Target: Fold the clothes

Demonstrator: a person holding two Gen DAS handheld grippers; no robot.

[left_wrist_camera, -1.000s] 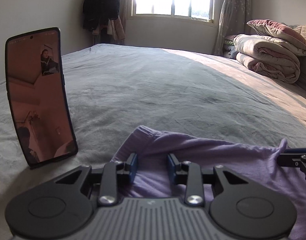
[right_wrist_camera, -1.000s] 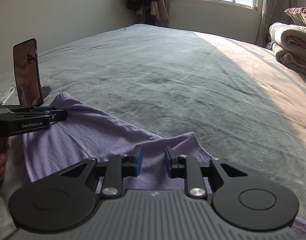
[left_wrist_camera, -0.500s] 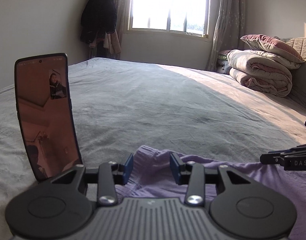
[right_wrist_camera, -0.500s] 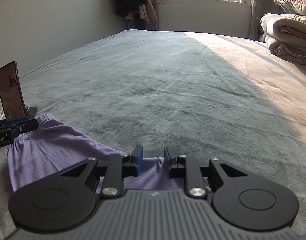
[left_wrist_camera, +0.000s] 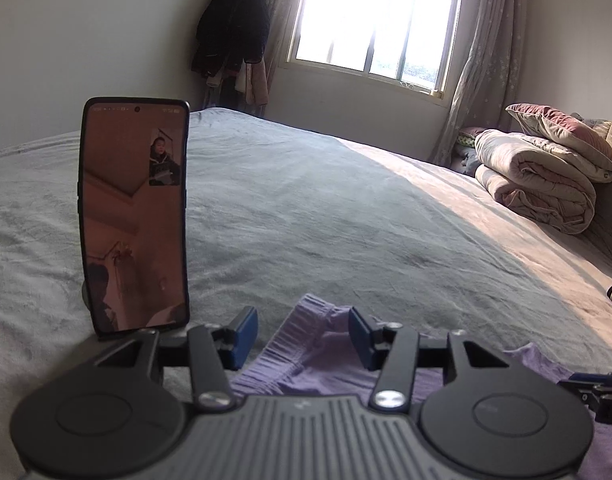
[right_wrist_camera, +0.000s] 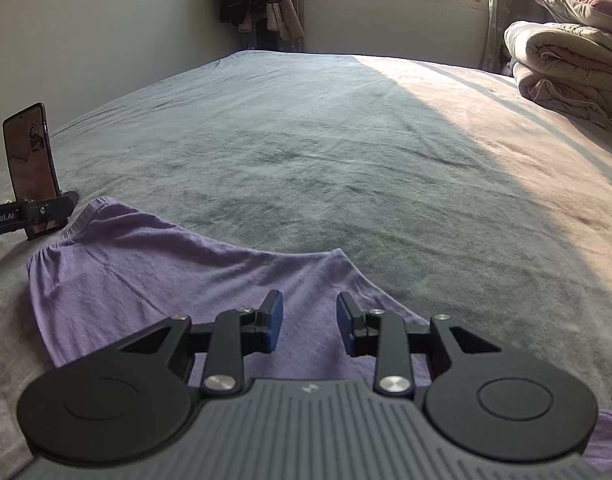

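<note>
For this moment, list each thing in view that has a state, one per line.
Purple cotton garment: spread on the bed, not held.
Left gripper: jaws opening, pads clear of the cloth.
Right gripper: jaws opening, nothing pinched.
Black smartphone: upright on a stand, screen lit.
Beige quilt: folded, stacked.

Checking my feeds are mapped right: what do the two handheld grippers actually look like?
Both match: the left gripper and right gripper each have a grey ribbed body, two round black discs, black linkage arms with silver screws, and blue pads on the fingertips. White lettering ending in "Robot.AI" runs along the left gripper's side in the right wrist view. No cables, hands or sleeves show.
</note>
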